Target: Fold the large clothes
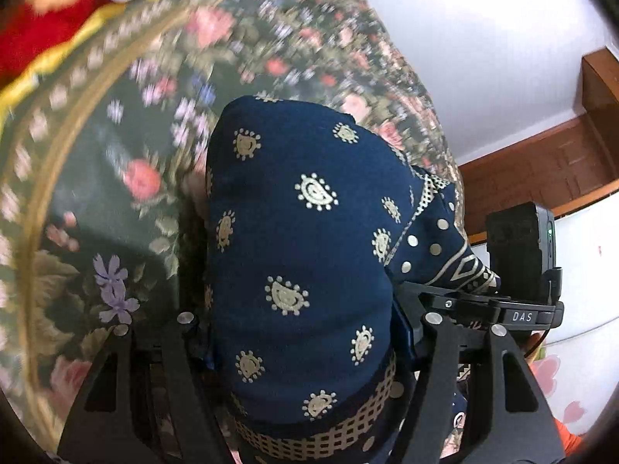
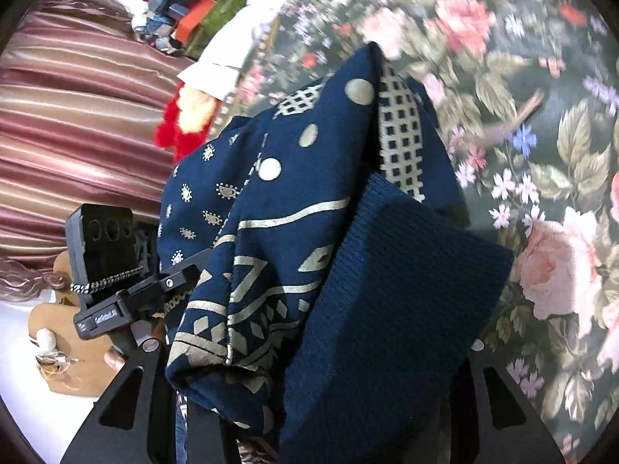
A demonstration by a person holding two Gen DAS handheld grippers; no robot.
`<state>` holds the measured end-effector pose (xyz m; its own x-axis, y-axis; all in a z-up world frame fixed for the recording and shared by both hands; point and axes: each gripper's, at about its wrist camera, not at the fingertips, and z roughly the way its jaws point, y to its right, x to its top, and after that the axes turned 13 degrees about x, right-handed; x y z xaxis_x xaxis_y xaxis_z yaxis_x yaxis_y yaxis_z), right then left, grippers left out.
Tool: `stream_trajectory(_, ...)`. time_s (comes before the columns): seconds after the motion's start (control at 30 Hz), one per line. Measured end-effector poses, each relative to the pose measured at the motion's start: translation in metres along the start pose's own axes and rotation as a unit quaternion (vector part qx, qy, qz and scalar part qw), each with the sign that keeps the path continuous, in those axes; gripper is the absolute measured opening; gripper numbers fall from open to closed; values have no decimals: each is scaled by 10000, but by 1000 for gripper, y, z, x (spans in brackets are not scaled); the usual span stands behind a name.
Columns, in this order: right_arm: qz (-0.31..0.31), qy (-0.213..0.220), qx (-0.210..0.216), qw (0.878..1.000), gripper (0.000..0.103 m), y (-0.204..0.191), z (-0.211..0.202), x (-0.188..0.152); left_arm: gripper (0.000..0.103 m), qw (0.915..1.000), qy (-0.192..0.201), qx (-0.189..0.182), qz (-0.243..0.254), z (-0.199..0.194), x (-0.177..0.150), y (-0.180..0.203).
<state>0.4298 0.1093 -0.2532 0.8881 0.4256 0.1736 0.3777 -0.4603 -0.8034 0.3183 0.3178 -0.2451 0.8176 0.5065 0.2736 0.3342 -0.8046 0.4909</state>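
Navy patterned garment (image 1: 301,255), one piece, bunches between both tools above a floral bedspread (image 1: 127,178). Left hand-held gripper (image 1: 309,332) pinches a thick fold; right hand-held gripper (image 2: 321,352) clamps the ribbed hem. Both tilt downward. Bedspread's gold border (image 1: 46,162) curves left; open floral surface spreads beyond.

Ahead of left gripper (image 1: 305,348): blocked by bunched navy garment (image 1: 301,232). Beyond and left: open floral cloth (image 1: 96,193). Ahead-right of right gripper (image 2: 321,398): open; upper left: clutter pile (image 2: 182,11).
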Motion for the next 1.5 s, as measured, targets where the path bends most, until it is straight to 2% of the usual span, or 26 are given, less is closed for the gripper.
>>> stream_trajectory(0.1,-145,-50,-14,9999,51,1,-6,-1,69,10000,46,-70,30,-3,-1,0)
stream_trajectory(0.2,-596,-55,-428,9973,55,-8,-20,-6,70,9996,103,239,100,-14,-3,4)
stream_trajectory(0.3,-1191,-16,-947,9884,55,-25,-36,-24,70,9952,421,786,404,-38,-11,17)
stream_trajectory(0.37,-1710,141,-1467,9742,55,-47,-46,-37,70,9848,936,1308,663,-61,-19,30)
stream_trajectory(0.43,-2181,327,-1830,9581,55,-69,-55,-51,70,9737,1333,1609,908,-81,-26,43)
stream_trajectory(0.53,-2822,646,-2055,9348,57,-99,-63,-72,72,9681,1485,1611,1216,-97,-43,57)
stream_trajectory(0.6,-3122,730,-2055,9247,66,-114,-63,-84,72,9670,1449,1554,1404,-97,-56,68)
stream_trajectory(0.63,-3216,749,-2031,9218,78,-119,-63,-88,72,9662,1419,1553,1489,-94,-61,72)
stream_trajectory(0.67,-3313,760,-2003,9189,84,-122,-59,-93,72,9646,1394,1577,1587,-90,-70,77)
stream_trajectory(0.7,-3367,754,-1992,9172,91,-123,-54,-97,72,9634,1385,1607,1638,-87,-75,79)
stream_trajectory(0.77,-3396,571,-2053,9161,92,-116,-39,-101,75,9605,1332,1712,1742,-78,-88,81)
stream_trajectory(0.87,-3144,170,-2513,9152,92,-89,-23,-104,76,9566,1085,2039,1779,-60,-106,76)
stream_trajectory(0.93,-2942,19,-2783,9143,92,-70,-20,-103,78,9527,1119,2152,1830,-60,-117,72)
stream_trajectory(0.97,-2821,-16,-2846,9162,92,-58,-25,-104,79,9518,1109,2200,1825,-61,-120,69)
stream_trajectory(1.03,-2616,34,-2711,9263,92,-47,-39,-106,82,9527,1098,2232,1749,-63,-124,64)
stream_trajectory(1.13,-2274,288,-2602,9380,92,-37,-71,-113,82,9513,1116,2350,1656,-74,-132,59)
stream_trajectory(1.23,-2092,541,-2597,9412,92,-41,-96,-123,82,9389,1236,2731,1693,-88,-141,59)
stream_trajectory(1.33,-2238,942,-2550,9360,92,-61,-125,-139,82,9334,1467,2817,1668,-109,-150,66)
stream_trajectory(1.5,-2716,1821,-2237,9182,92,-128,-164,-170,82,9225,2330,2609,1628,-170,-168,99)
